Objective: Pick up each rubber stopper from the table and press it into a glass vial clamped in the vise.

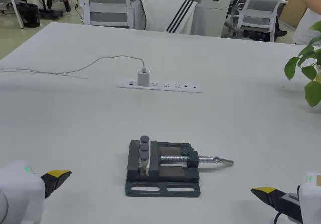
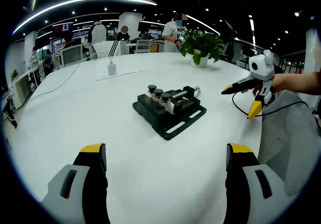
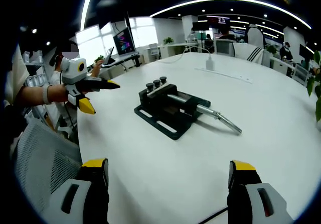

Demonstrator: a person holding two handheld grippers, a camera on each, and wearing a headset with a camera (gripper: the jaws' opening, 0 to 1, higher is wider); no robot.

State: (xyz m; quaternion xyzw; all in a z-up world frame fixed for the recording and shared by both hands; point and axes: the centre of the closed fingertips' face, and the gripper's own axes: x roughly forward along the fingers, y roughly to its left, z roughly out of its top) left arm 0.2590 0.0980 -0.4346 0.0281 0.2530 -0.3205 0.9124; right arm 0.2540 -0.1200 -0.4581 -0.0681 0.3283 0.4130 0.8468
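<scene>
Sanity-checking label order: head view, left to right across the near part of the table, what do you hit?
left tongs → vise → screw handle sticking out of the vise's right side → right tongs

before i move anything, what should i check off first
1. Left tool open and empty: ok.
2. Right tool open and empty: ok.
3. Three vials stand clamped in the vise: ok.
4. All three carry stoppers: ok.
5. Those stoppers pressed fully home: cannot tell, too small.
6. Both tools held apart from the vise: ok.
</scene>
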